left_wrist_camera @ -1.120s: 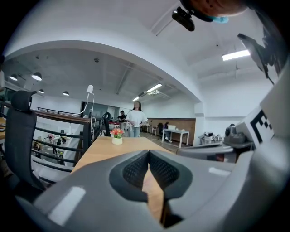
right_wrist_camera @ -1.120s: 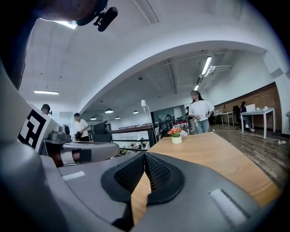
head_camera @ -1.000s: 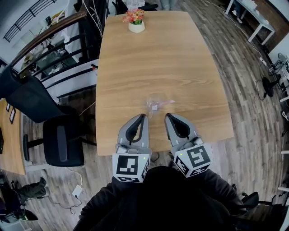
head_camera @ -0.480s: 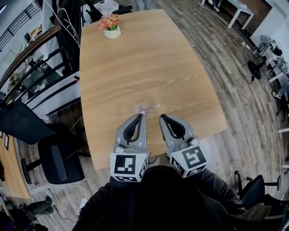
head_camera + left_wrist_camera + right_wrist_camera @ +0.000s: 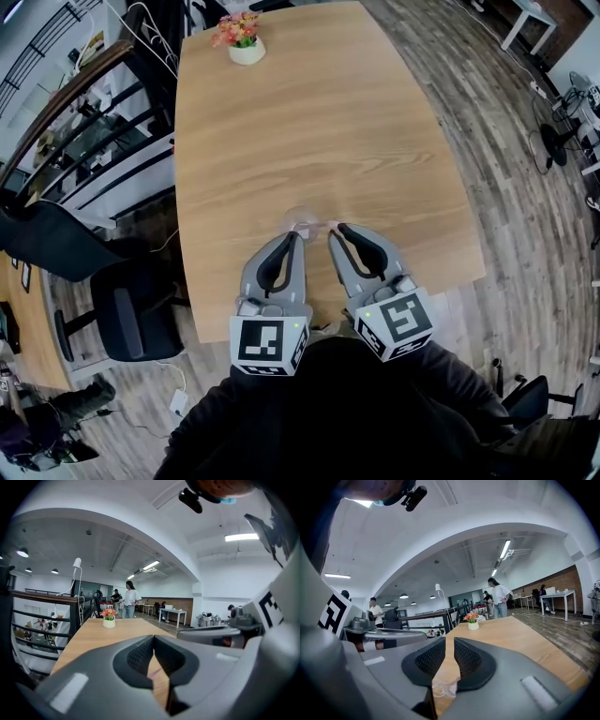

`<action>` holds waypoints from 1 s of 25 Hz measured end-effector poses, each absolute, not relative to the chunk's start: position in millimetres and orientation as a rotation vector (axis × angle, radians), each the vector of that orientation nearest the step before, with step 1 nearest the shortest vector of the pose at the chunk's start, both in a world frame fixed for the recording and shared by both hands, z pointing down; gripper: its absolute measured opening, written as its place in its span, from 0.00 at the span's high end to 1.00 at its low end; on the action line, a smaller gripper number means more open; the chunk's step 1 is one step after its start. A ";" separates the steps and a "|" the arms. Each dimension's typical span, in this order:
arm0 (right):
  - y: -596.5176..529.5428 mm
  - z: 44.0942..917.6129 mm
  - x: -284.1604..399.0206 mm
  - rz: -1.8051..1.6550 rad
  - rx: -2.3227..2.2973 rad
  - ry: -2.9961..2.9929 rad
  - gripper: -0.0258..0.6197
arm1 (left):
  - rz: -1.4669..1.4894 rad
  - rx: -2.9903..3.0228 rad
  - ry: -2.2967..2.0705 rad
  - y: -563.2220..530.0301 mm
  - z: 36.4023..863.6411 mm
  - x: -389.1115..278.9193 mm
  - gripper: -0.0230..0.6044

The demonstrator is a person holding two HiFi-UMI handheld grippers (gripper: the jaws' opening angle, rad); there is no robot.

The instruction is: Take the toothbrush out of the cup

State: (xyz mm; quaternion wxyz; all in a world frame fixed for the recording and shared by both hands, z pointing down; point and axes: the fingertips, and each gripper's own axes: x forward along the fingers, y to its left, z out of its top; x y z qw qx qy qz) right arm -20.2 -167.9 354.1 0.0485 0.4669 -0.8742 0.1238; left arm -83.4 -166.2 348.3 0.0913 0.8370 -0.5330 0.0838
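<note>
A clear plastic cup [image 5: 302, 218] stands on the wooden table [image 5: 309, 122] near its front edge, with a pink toothbrush [image 5: 323, 225] in it. My left gripper [image 5: 296, 238] is just behind the cup with its tips together. In the left gripper view the left gripper [image 5: 153, 638] is shut and empty. My right gripper [image 5: 335, 231] is beside the cup's right side, apart from it. Its jaws have just been opening, and in the right gripper view the right gripper [image 5: 449, 643] shows a narrow gap with nothing between the pads. The cup [image 5: 443, 689] shows low in that gap.
A small pot of flowers [image 5: 244, 43] stands at the table's far end. A black office chair [image 5: 131, 305] and a dark railing [image 5: 84, 112] are to the left of the table. People stand far off in the room.
Both grippers have moved forward across the table to the cup. The right gripper's jaws have parted a little.
</note>
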 end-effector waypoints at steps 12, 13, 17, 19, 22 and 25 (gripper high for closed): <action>-198.2 380.7 -20.8 0.443 1.318 -2.670 0.77 | 0.334 2.351 -1.639 -187.2 377.6 -85.0 0.95; -200.1 383.8 -21.2 0.453 1.305 -2.667 0.76 | 0.342 2.337 -1.641 -188.8 380.4 -85.5 0.95; -206.5 401.2 -22.4 0.509 1.248 -2.654 0.74 | 0.371 2.289 -1.640 -196.0 393.4 -85.0 0.95; -208.4 411.2 -23.1 0.546 1.225 -2.644 0.74 | 0.386 2.263 -1.633 -197.7 402.1 -84.9 0.95; -210.8 428.1 -24.7 0.609 1.191 -2.623 0.74 | 0.411 2.223 -1.621 -198.3 418.0 -85.9 0.95; -212.3 444.3 -27.9 0.660 1.158 -2.606 0.74 | 0.431 2.183 -1.613 -199.3 432.7 -88.7 0.95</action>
